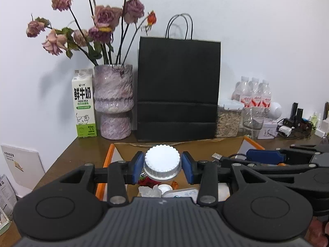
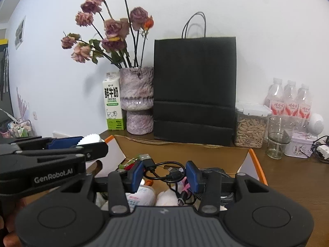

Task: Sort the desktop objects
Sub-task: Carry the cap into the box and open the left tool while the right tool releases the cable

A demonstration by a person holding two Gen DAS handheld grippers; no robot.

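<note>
My left gripper [image 1: 162,165] is shut on a white ridged bottle cap [image 1: 162,161], held above the open cardboard box [image 1: 181,147] with orange flaps. The cap also shows in the right wrist view [image 2: 90,139], between the left gripper's blue pads. My right gripper [image 2: 164,174] has a black USB cable [image 2: 162,169] looped between its blue pads over the box; the pads stand apart and whether they pinch the cable is unclear. Wrappers, a small white cap [image 1: 164,187] and white packets [image 2: 141,195] lie in the box.
Against the wall stand a milk carton [image 1: 84,107], a purple vase of dried roses [image 1: 113,103] and a black paper bag [image 1: 177,88]. To the right are a jar of seeds [image 2: 249,126], a glass [image 2: 278,136], water bottles [image 2: 290,100] and a small tin [image 2: 301,147].
</note>
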